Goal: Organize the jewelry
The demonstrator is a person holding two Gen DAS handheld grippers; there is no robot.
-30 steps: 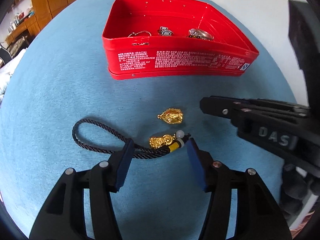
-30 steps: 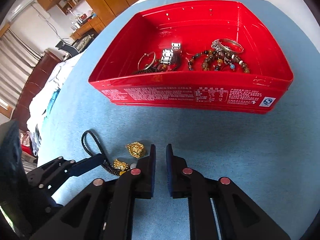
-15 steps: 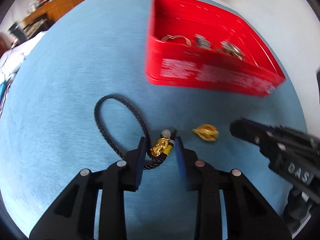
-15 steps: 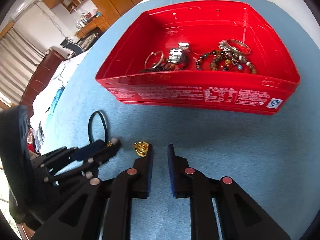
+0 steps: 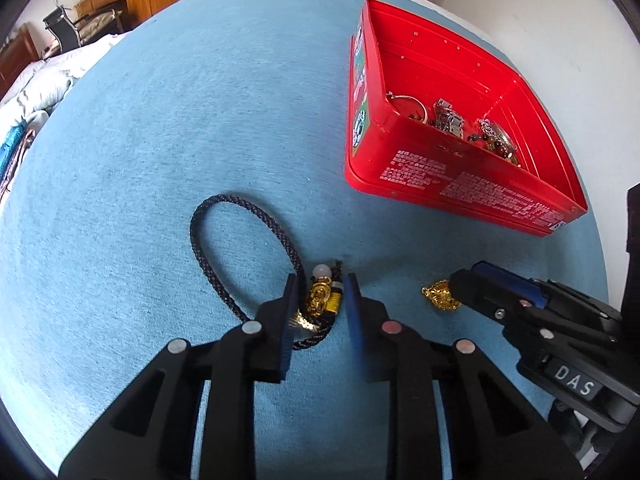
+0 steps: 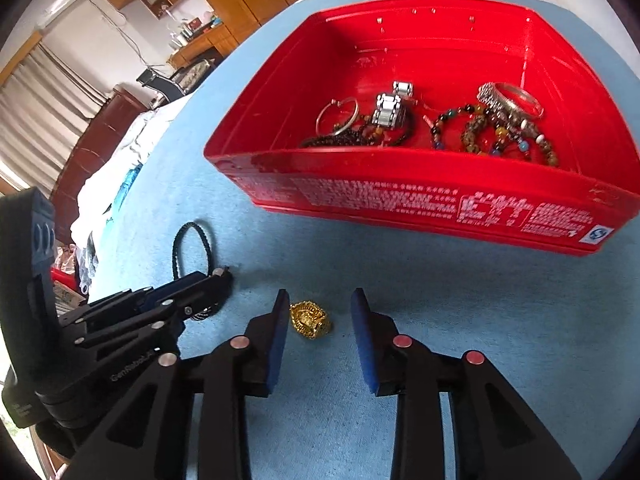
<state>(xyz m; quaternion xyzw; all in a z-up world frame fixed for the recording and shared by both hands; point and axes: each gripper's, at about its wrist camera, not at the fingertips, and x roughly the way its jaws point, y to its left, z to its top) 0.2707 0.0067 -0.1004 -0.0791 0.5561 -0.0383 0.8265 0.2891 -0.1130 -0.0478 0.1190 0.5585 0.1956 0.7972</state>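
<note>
Bracketing the cord bracelet's [image 5: 244,256] gold charm [image 5: 320,300], the left tool [image 5: 320,300] is narrowed but not visibly pinching; the cord loop runs far-left across the blue desk [image 5: 160,140]. Just right, the right tool [image 6: 320,320] is spread around the gold pendant [image 6: 310,319], which lies nearer its left finger. The red tin [image 6: 400,196] sits far-right.

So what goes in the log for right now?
left tongs: closing around cord bracelet | right tongs: open around gold pendant | red box: holds jewelry
</note>
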